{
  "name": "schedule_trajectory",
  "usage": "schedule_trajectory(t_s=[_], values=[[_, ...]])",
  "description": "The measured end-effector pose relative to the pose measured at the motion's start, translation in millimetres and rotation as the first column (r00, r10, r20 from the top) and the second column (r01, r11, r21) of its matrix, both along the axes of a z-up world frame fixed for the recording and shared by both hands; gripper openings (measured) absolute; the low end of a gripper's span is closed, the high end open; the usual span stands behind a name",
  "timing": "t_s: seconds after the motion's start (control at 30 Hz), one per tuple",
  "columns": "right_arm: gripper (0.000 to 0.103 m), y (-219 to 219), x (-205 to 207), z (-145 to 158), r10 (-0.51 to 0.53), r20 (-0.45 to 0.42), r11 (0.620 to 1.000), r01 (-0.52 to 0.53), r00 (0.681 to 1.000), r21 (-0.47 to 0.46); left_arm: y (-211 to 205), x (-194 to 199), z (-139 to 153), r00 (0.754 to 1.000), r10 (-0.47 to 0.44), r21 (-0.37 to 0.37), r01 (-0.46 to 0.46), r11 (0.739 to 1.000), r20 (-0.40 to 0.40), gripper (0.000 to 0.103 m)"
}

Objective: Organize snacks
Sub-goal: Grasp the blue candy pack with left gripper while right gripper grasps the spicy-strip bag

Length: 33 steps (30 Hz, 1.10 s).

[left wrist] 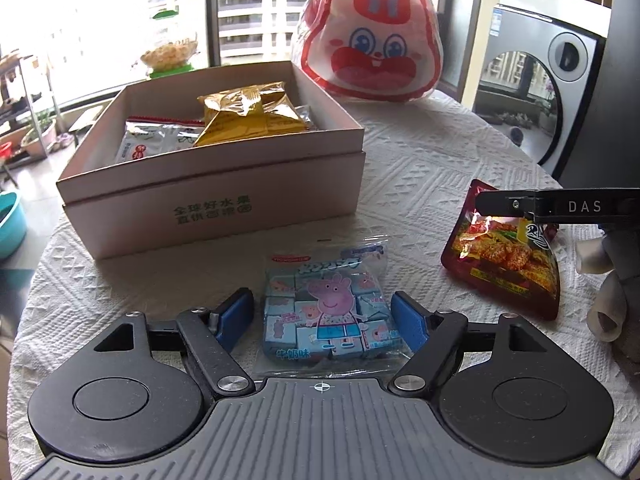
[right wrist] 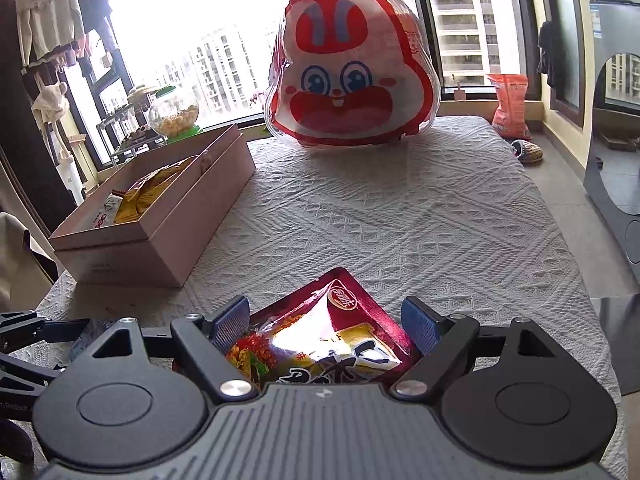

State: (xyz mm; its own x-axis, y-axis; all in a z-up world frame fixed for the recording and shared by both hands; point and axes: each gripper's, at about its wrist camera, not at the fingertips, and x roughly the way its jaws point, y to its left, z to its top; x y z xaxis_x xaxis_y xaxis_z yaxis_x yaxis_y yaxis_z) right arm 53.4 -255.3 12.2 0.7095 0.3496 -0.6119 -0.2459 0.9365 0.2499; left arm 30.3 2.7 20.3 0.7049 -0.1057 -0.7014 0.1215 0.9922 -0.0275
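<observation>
Right wrist view, right tongs [right wrist: 326, 316] spread astride red snack packet [right wrist: 340, 328], its near end hidden, left tongs [left wrist: 322, 308] spread.

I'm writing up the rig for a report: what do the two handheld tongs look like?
Both tongs, left and right, match: black linkage arms with silver pivot screws, blue ribbed pads, round black discs and a grey ridged body. The right one's finger bears white "DAS" lettering.

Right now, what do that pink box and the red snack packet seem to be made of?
The pink box looks like matte cardboard: flat, dull walls with crisp folded edges. The red snack packet looks like glossy plastic or foil film: bright glare and crinkles on its surface.
</observation>
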Motion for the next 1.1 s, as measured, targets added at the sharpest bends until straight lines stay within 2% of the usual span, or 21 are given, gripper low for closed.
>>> schedule_trajectory(t_s=[0.2, 0.3, 0.53, 0.6, 0.7, 0.73, 0.9, 1.03, 1.1], values=[[0.084, 25, 11, 0, 0.056, -0.006, 0.998, -0.056, 0.998, -0.005, 13, 3, -2, 0.996, 0.094, 0.020, -0.093, 0.995, -0.004, 0.081], [0.084, 44, 11, 1, 0.084, 0.002, 0.996, -0.084, 0.996, -0.039, 18, 4, -1, 0.990, 0.144, 0.009, -0.144, 0.990, -0.006, 0.081], [0.084, 72, -26, 23, 0.173, 0.071, 0.974, -0.160, 0.982, -0.159, 26, -8, 1, 0.970, 0.243, -0.003, -0.243, 0.970, -0.003, 0.079], [0.084, 73, -32, 25, 0.167, 0.041, 0.975, -0.159, 0.985, -0.156, 30, -14, 2, 0.965, 0.261, -0.010, -0.261, 0.965, 0.000, 0.079], [0.084, 76, -22, 16, 0.170, -0.123, 0.981, -0.179, 0.978, -0.070, 36, -18, 5, 0.960, 0.280, -0.004, -0.280, 0.960, 0.000, 0.079], [0.086, 79, -20, 14, 0.160, -0.143, 0.984, -0.170, 0.977, -0.057, 37, -20, 5, 0.960, 0.279, -0.006, -0.279, 0.960, -0.001, 0.079], [0.088, 122, -2, 17, 0.133, -0.147, 0.980, -0.152, 0.980, -0.127, 56, -24, 6, 0.961, 0.277, -0.048, -0.277, 0.960, -0.011, 0.079], [0.093, 159, 25, 10, 0.029, -0.143, 0.990, -0.048, 0.989, -0.135, 64, -27, 4, 0.965, 0.262, -0.074, -0.262, 0.962, -0.006, 0.078], [0.095, 176, 38, 7, 0.000, -0.123, 0.978, -0.026, 0.992, -0.206, 67, -29, 3, 0.966, 0.260, -0.089, -0.259, 0.962, -0.004, 0.078]])
